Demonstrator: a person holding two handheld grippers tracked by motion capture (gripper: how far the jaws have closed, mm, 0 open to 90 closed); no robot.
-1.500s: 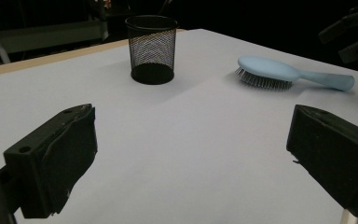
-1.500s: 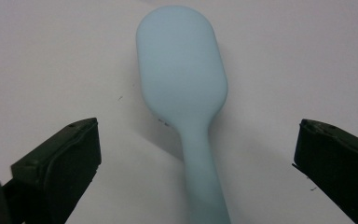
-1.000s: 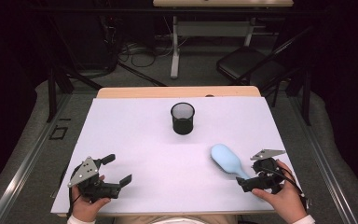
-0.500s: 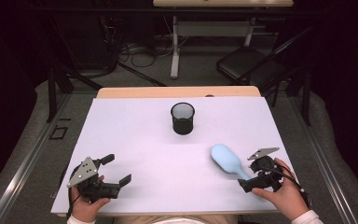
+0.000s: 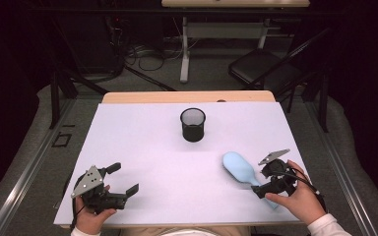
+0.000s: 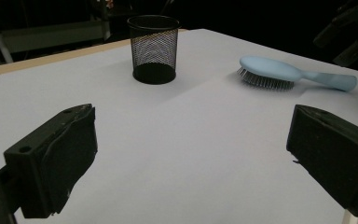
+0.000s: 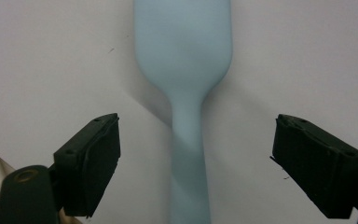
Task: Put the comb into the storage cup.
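A light blue hairbrush [image 5: 239,167] lies bristles down on the white table [image 5: 152,147] at the right, its handle pointing toward the near edge. My right gripper [image 5: 260,183] straddles that handle. In the right gripper view the handle [image 7: 189,154] runs up between the two black jaws of my right gripper [image 7: 196,140], with a gap on each side. The jaws have just been closing, and the pads do not touch it. A black mesh cup [image 5: 193,124] stands upright mid-table. My left gripper [image 5: 124,178] rests at the near left, open with nothing between its jaws.
From the left gripper [image 6: 186,140], the mesh cup [image 6: 154,46] is seen ahead and the hairbrush [image 6: 279,70] to its right. A wooden strip [image 5: 187,97] edges the table's far side. Beyond it stand a dark chair [image 5: 261,69] and desk legs [image 5: 184,54].
My right gripper has edged slightly left over the brush handle and its jaws have narrowed. The left gripper, the cup and the brush have not moved.
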